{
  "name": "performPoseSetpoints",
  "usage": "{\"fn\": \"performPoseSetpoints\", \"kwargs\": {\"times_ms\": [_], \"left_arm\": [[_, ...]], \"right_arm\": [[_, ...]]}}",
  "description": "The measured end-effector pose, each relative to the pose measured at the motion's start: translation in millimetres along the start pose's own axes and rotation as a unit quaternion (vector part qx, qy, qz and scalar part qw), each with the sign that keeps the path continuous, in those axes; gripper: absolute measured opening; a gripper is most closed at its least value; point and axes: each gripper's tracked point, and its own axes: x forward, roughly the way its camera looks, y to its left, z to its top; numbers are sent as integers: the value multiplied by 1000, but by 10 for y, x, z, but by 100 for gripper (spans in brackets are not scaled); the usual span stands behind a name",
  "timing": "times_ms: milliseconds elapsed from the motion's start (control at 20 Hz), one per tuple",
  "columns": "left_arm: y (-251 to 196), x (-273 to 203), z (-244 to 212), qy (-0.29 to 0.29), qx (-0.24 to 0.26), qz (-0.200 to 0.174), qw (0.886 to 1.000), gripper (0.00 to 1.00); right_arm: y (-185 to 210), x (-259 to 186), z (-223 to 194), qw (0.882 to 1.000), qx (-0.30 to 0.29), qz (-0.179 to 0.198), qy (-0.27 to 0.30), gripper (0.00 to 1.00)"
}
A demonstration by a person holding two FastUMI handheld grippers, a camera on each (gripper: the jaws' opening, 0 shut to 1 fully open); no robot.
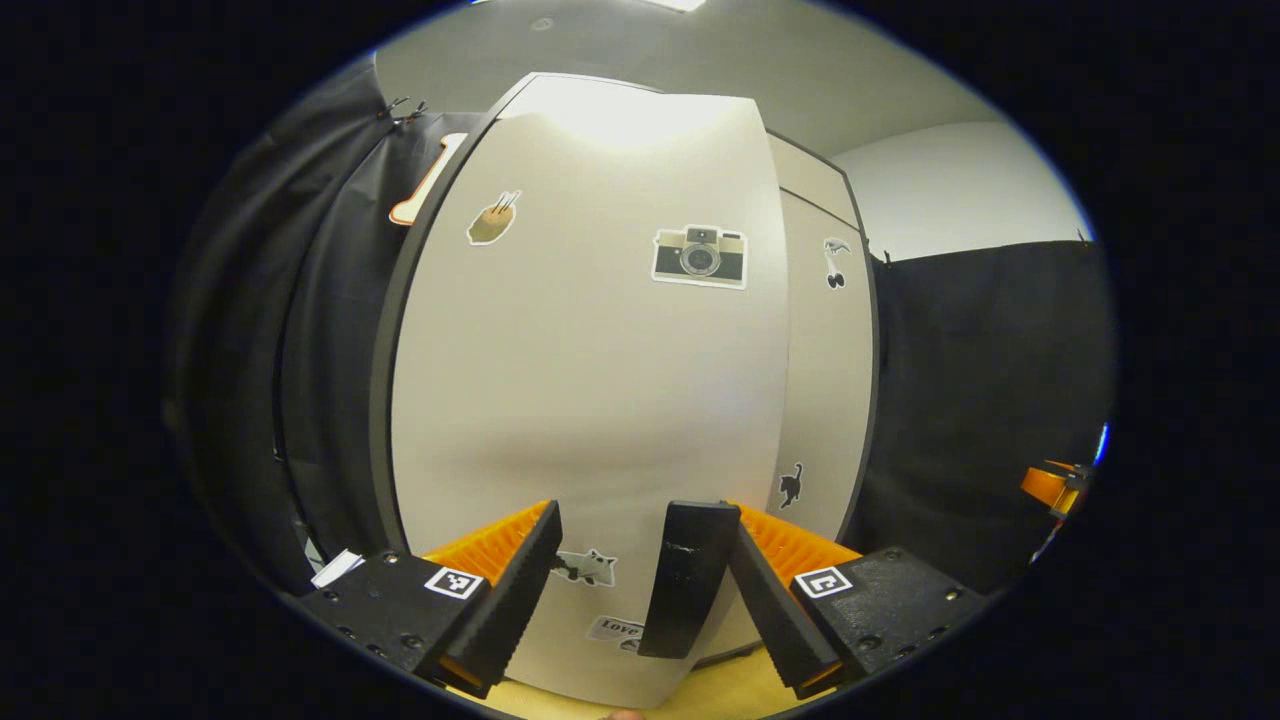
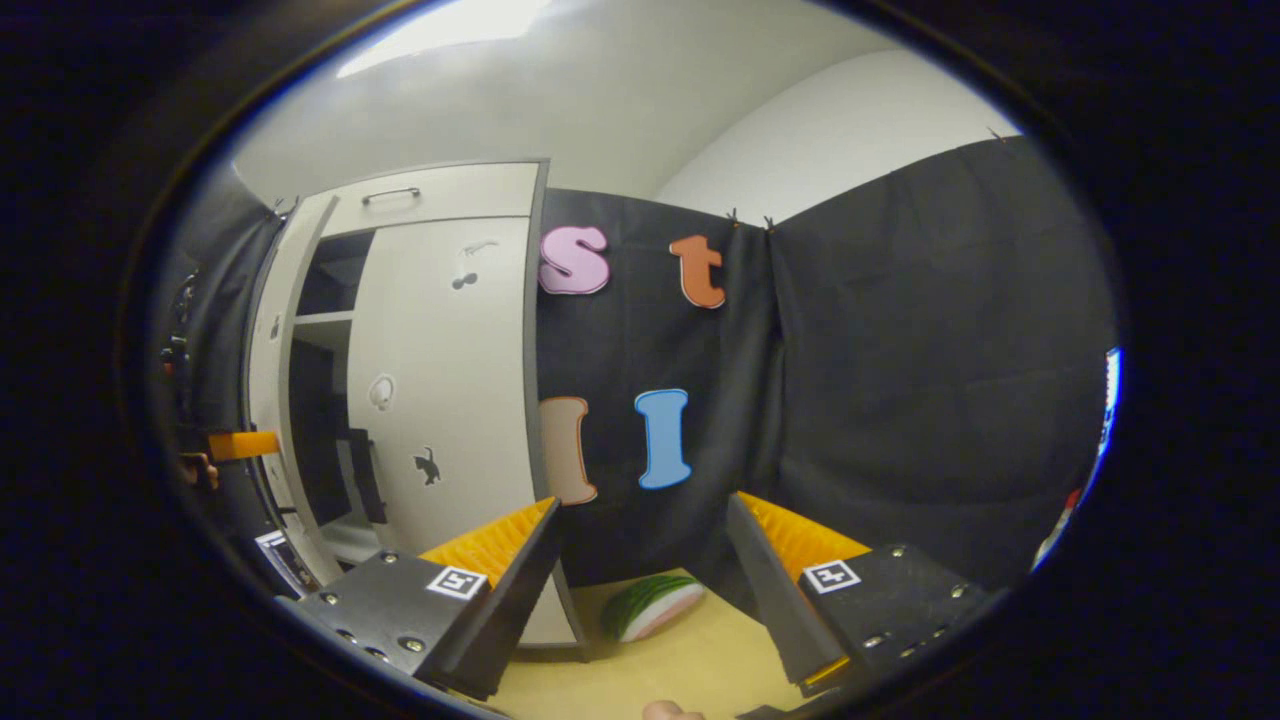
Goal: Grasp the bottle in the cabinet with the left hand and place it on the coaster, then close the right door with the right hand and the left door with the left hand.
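- The left door (image 1: 590,400) of the cabinet (image 2: 300,240) stands right in front of the left gripper (image 1: 640,590) in the left gripper view, a pale panel with stickers: a camera sticker (image 1: 700,256) near its top right, a brown one up left, and small ones low down between the fingers.
- A dark vertical handle (image 1: 685,580) sits on that door's near right edge, low down, and lies between the left gripper's fingers, close against the right-hand one; whether that finger touches it I cannot tell.
- The left gripper is spread wide and grips nothing; both fingers reach toward the door face.
- The right door (image 1: 825,380) shows as a narrow strip just right of the left door, lying farther back, with a black cat sticker (image 1: 791,485) low on it.
- In the right gripper view the right door (image 2: 445,400) looks flush with the cabinet front, while the left door (image 2: 268,380) stands partly open; a dark gap with a shelf shows between them.
- The bottle and the coaster I cannot make out.
- The right gripper (image 2: 645,575) is well right of the cabinet, fingers wide apart with nothing between them, aimed at the black cloth wall (image 2: 900,350).
- Beyond its fingers a watermelon-patterned object (image 2: 655,605) lies on the yellow table (image 2: 640,670), near the cabinet's right foot.
- At the far left of the right gripper view, an orange part of the other gripper (image 2: 240,443) shows by the left door.
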Motion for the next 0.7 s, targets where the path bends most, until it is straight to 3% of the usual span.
{"fn": "performPoseSetpoints", "kwargs": {"times_ms": [50, 700], "left_arm": [[-5, 30, -12, 0, -2, 0, 1000, 97], [4, 422, -53, 3, 14, 26, 1000, 100]], "right_arm": [[-41, 16, -11, 1000, 0, -2, -1, 96], [-23, 194, -84, 1000, 0, -1, 0, 99]]}}
